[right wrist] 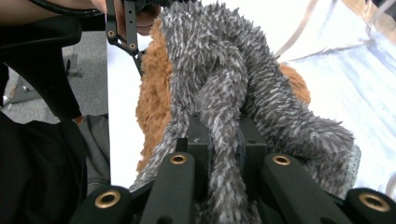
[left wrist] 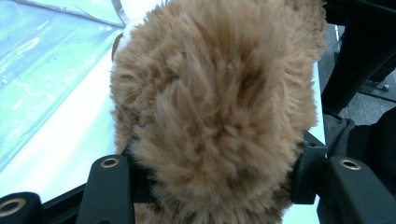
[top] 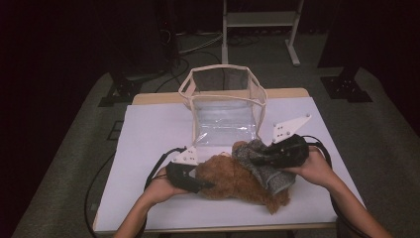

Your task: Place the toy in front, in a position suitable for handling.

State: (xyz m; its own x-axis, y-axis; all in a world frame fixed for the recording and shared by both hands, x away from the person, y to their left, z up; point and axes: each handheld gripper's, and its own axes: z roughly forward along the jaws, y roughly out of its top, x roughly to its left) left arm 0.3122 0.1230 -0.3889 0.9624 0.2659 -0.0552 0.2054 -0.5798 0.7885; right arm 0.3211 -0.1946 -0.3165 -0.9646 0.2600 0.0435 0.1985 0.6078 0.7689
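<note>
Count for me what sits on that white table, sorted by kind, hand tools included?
Brown plush toy: 1
Grey fuzzy cloth: 1
Clear plastic bag: 1
Hand-held grippers: 2, the left gripper clamped on the toy, the right gripper pinching the cloth
Total: 5

- No writing, label, brand, number or sign can be read in any of the views.
- The clear bag (top: pixel 224 106) at the upper middle of the high view carries no legible print.
- The grey plates on top of the grippers in the high view are blank apart from small dark dots.
- The brown plush toy (left wrist: pixel 215 107) and the grey furry cloth (right wrist: pixel 224 93) have no tag that can be read.
</note>
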